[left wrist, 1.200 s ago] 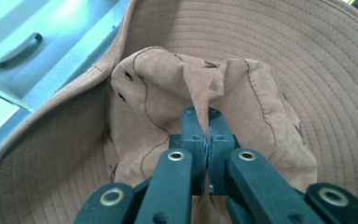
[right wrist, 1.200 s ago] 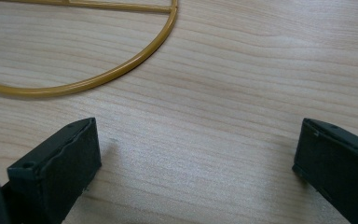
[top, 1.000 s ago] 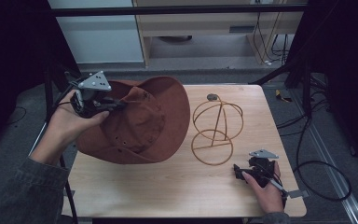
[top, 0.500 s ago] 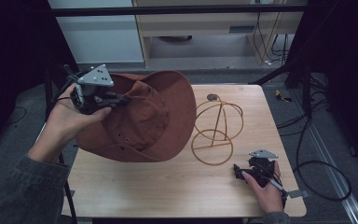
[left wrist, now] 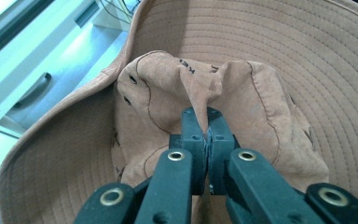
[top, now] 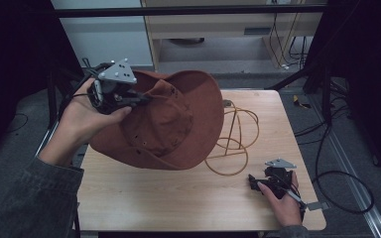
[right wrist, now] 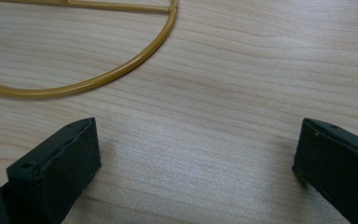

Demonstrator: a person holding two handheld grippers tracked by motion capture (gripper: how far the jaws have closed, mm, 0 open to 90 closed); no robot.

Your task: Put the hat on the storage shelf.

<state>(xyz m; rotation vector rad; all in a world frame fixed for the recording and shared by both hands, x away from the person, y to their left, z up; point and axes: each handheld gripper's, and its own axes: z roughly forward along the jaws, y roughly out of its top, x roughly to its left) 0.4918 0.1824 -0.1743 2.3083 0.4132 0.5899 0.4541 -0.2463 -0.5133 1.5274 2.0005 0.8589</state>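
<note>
Left of gold wire dome-shaped hat stand (top: pixel 232 141): my left gripper (top: pixel 146 98) fingers pinch crown of brown wide-brimmed fabric hat (top: pixel 168 124), held above wooden table (top: pixel 178 198). Carry step. Next: centre crown over stand, lower. Right gripper (top: pixel 252 181) fingers apart, empty.

1 brown hat (top: pixel 173 124), 1 wire hat stand (top: pixel 235 144), 2 grippers, 1 table (top: pixel 178 198).

Both handheld grippers are chunky black plastic, each topped with a grey three-cornered plate dotted with small holes, the left gripper (top: pixel 146 98) showing brass-ringed rivets on its arms, plus a dark grey knit sleeve (top: pixel 27 198) on the left.
</note>
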